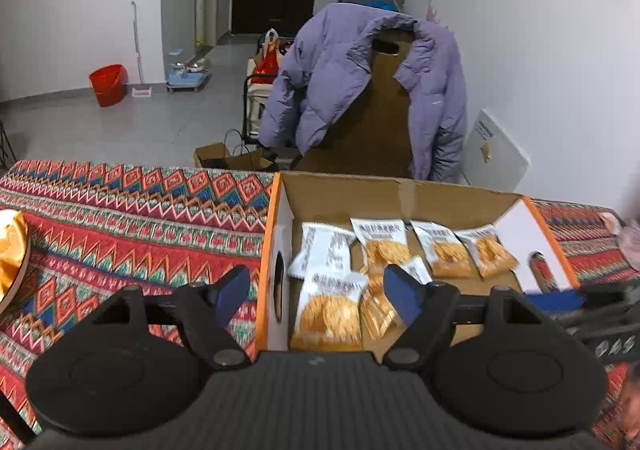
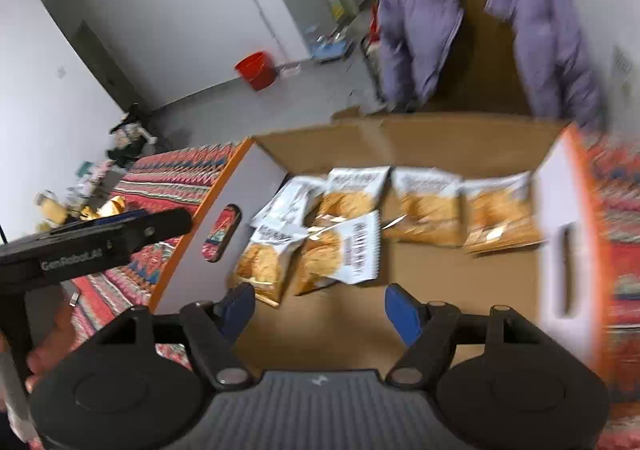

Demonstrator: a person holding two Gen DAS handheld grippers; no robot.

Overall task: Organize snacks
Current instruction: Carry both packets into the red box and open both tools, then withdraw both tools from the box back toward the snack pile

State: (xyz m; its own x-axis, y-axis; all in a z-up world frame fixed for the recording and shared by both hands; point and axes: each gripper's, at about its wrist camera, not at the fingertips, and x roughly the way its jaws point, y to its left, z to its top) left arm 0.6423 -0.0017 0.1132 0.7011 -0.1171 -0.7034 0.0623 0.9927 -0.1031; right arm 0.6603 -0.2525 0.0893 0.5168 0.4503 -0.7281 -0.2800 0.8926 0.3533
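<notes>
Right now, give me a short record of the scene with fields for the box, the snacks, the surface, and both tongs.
box: open cardboard box with white, orange-edged end walls and handle cutouts
snacks: six snack packets; three in a row along the far side, three overlapping at the left end
surface: patterned red tablecloth
left tongs: left tongs open, empty, over the box's left wall
right tongs: right tongs open, empty, over the box's bare floor
background: purple puffer jacket, red bucket

Before my claws: a table under a red zigzag-patterned woven cloth (image 1: 132, 226), bearing an open orange-edged cardboard box (image 1: 394, 191) and, at far left, a round plate's rim (image 1: 18, 270).
</notes>
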